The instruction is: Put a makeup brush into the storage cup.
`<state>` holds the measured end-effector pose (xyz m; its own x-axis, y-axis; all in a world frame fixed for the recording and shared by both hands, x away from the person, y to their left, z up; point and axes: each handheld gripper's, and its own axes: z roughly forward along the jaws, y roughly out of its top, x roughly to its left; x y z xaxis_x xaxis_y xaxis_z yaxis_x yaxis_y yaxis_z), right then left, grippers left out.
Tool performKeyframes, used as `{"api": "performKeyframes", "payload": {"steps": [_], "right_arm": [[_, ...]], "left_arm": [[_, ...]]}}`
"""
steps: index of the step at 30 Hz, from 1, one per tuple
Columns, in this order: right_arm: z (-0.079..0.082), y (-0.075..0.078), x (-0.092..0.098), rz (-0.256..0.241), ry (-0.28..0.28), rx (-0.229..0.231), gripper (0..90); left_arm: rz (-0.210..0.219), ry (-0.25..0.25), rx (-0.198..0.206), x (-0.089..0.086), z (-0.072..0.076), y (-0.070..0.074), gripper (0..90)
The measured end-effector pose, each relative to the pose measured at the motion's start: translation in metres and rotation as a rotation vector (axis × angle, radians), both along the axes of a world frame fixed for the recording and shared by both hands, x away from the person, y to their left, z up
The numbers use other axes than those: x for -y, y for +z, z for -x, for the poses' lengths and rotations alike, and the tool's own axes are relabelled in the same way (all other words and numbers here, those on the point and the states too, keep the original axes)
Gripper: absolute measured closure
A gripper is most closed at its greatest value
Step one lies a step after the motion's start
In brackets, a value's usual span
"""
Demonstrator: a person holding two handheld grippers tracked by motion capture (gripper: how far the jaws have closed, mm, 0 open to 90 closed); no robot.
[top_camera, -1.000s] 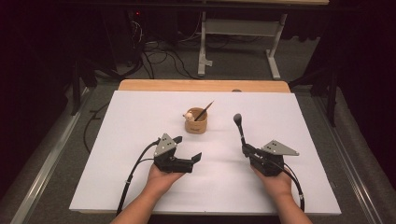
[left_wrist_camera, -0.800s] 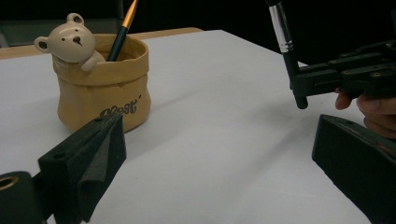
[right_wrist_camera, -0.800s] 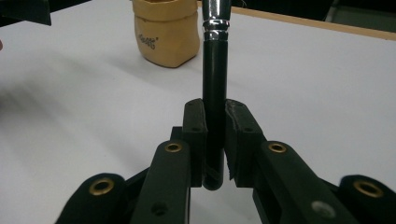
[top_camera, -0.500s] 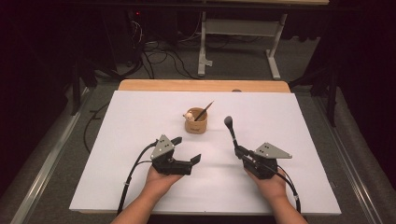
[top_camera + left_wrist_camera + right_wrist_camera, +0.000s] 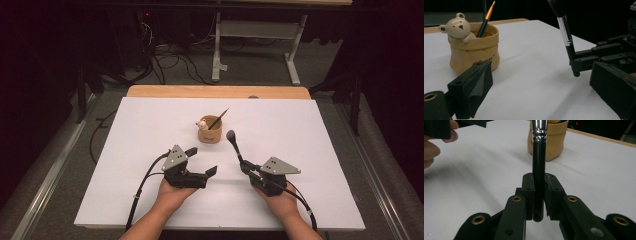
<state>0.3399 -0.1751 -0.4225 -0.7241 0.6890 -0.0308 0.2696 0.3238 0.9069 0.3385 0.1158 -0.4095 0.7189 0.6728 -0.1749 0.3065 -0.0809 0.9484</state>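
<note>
High view: bear pot (image 5: 210, 133) holds one pencil (image 5: 218, 119).

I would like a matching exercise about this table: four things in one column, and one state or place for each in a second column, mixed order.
Things:
1. makeup brush
2. pencil
3. left gripper
4. bear pot

States:
A. open, holding nothing
B. standing on the white table, between the two grippers and farther from the person
C. clamped by its black handle in the right gripper
D. leaning inside the pot, tip up

Pairs: 1-C, 2-D, 3-A, 4-B
</note>
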Motion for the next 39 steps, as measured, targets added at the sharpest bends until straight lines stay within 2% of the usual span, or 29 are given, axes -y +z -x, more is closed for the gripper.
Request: {"api": "performKeyframes", "payload": {"steps": [9,14,29,34,39], "right_arm": [[0.009,-0.002,-0.018,0.011,0.065,0.01,81.5],[0.013,-0.002,-0.025,0.012,0.093,0.021,81.4],[0.019,-0.005,-0.04,0.02,0.139,0.03,81.4],[0.021,-0.005,-0.044,0.019,0.144,0.025,81.4],[0.021,-0.005,-0.045,0.022,0.153,0.032,81.5]], "left_arm": [[0.004,-0.022,0.002,0.006,0.003,0.001,5.9],[0.021,-0.031,-0.004,0.006,0.003,0.002,7.3],[0.047,-0.034,-0.013,0.003,0.002,0.004,15.7],[0.059,-0.037,-0.029,0.003,0.0,0.003,17.2],[0.066,-0.045,-0.035,0.001,0.0,0.003,23.3]]}}
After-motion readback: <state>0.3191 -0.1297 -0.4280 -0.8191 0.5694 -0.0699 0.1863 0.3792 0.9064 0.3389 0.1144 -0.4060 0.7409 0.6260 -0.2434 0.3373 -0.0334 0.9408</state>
